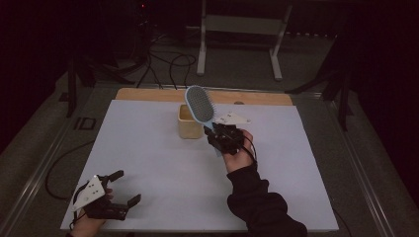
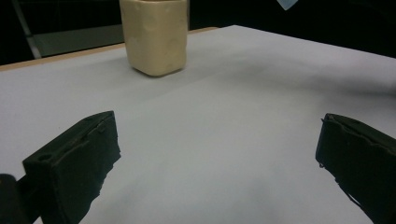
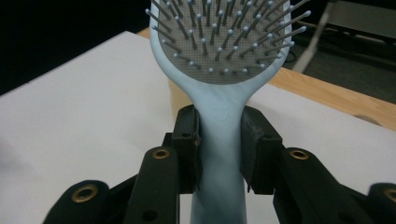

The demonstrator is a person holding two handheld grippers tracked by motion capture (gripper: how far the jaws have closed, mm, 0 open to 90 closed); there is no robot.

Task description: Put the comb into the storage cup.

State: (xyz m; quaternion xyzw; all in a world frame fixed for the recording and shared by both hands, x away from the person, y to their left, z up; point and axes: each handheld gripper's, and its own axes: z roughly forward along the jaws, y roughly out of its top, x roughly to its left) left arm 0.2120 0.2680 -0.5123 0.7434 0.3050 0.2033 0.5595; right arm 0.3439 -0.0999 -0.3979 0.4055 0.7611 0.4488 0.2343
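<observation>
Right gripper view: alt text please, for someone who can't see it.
A light blue hairbrush stands upright, its handle clamped between the right tool's two black jaws, bristles facing the camera. Behind it lie a white table sheet and a cream cup, partly hidden by the brush.

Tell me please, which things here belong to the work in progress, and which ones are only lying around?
Part of the work:
- hairbrush, light blue, its handle clamped by the right gripper
- cream cup just beside the raised brush head

Only lying around:
- left gripper, open, resting near the table corner, holding nothing
- cables on the floor
- white frame behind the table
</observation>
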